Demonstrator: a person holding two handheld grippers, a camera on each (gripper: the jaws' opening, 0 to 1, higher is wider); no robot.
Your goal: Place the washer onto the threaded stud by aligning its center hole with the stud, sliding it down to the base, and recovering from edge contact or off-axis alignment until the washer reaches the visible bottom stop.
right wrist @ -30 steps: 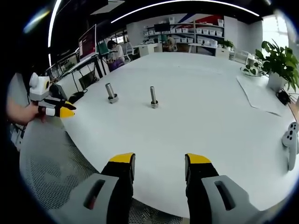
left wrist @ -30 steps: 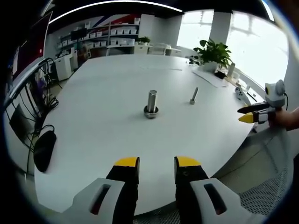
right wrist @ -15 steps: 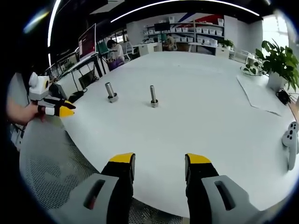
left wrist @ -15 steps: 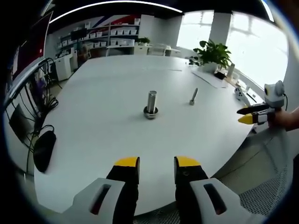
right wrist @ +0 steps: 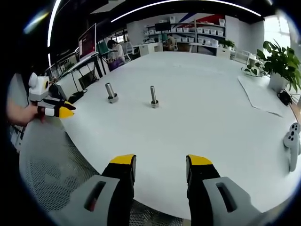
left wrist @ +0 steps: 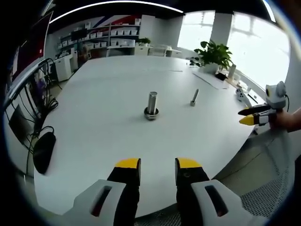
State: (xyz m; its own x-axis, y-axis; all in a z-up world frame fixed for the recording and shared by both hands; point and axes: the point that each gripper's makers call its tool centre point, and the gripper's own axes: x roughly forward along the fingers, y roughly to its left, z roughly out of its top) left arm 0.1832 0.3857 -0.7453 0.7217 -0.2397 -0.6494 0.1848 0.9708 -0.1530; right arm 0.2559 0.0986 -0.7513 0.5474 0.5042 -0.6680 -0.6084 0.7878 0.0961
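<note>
On the white table (left wrist: pixel 103 141) a thick metal stud (left wrist: pixel 152 102) stands upright with a ring-like collar at its base (left wrist: pixel 151 113). A thinner threaded stud (left wrist: pixel 194 97) stands to its right. In the right gripper view the thick stud (right wrist: pixel 111 92) is left of the thin stud (right wrist: pixel 153 96). No loose washer is discernible. My left gripper (left wrist: pixel 157 165) hangs over the near table edge, open and empty. My right gripper (right wrist: pixel 161 162) is likewise open and empty. Each gripper shows at the other view's side: the right gripper (left wrist: pixel 253 116), the left gripper (right wrist: pixel 55 109), both off the table.
A black object (left wrist: pixel 44 150) and cables lie at the table's left edge. A potted plant (right wrist: pixel 278 63), a paper sheet (right wrist: pixel 261 96) and a white controller (right wrist: pixel 294 141) occupy the right side. Shelves (left wrist: pixel 113 37) line the far wall.
</note>
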